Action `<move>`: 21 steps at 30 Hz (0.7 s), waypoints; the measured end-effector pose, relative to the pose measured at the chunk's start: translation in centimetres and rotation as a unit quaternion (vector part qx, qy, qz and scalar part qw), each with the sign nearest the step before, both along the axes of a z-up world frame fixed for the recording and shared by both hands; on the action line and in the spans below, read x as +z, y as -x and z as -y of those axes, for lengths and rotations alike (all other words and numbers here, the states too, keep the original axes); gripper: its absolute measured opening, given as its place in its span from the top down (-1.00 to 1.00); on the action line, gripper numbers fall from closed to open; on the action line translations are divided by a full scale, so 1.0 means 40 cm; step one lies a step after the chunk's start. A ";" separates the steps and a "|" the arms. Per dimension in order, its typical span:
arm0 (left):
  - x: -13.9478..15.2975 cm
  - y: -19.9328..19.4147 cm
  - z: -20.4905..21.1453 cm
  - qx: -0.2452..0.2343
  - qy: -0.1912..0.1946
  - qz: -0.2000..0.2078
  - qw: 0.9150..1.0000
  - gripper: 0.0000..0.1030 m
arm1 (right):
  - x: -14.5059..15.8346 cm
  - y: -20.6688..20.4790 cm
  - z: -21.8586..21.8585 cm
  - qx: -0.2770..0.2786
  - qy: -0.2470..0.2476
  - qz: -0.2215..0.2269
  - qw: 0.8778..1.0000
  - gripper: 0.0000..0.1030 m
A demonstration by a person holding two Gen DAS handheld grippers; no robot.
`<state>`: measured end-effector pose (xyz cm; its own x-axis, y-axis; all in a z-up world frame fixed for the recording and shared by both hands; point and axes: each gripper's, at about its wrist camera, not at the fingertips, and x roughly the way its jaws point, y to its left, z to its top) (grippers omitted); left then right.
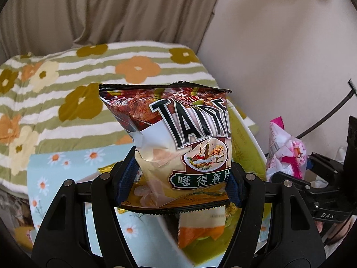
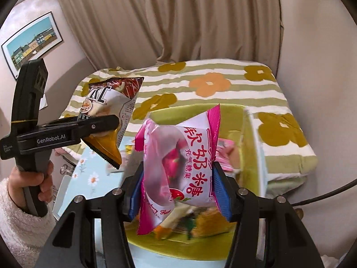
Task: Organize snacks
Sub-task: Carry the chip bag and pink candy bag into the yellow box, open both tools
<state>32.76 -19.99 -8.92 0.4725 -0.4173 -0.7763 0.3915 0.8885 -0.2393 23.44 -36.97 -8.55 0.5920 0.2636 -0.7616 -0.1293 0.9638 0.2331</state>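
My left gripper [image 1: 178, 178] is shut on a brown and white chip bag [image 1: 178, 138] and holds it upright above the table. The same chip bag [image 2: 107, 120] shows in the right wrist view, clamped in the left gripper [image 2: 98, 125]. My right gripper [image 2: 176, 185] is shut on a pink and white candy bag [image 2: 185, 156] and holds it over a green bin [image 2: 200, 109]. The pink bag [image 1: 285, 149] also shows at the right in the left wrist view. Orange and white snack packs [image 1: 200, 225] lie inside the green bin [image 1: 245, 145].
A light blue daisy-print cloth [image 1: 55, 174] covers the table. A bed with a green striped flower blanket [image 1: 89, 71] lies behind it. Beige curtains [image 2: 200, 17] hang at the back. A framed picture [image 2: 31, 42] hangs on the left wall.
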 end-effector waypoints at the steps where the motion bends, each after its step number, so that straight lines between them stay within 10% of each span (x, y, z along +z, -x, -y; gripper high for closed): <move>1: -0.005 -0.013 0.015 0.000 -0.008 -0.005 1.000 -0.27 | -0.005 -0.003 0.015 -0.003 -0.005 -0.003 1.000 0.00; 5: -0.011 -0.044 0.035 -0.002 -0.010 -0.016 1.000 -0.34 | -0.026 -0.010 0.037 -0.016 -0.010 -0.013 1.000 0.00; 9: -0.018 -0.065 0.065 -0.023 -0.029 -0.020 0.999 -1.00 | -0.038 -0.016 0.053 -0.025 -0.020 -0.025 0.999 0.00; 21: -0.080 -0.014 -0.016 0.005 -0.017 -0.050 0.999 -0.99 | -0.074 -0.069 0.045 -0.027 -0.012 -0.044 0.999 0.00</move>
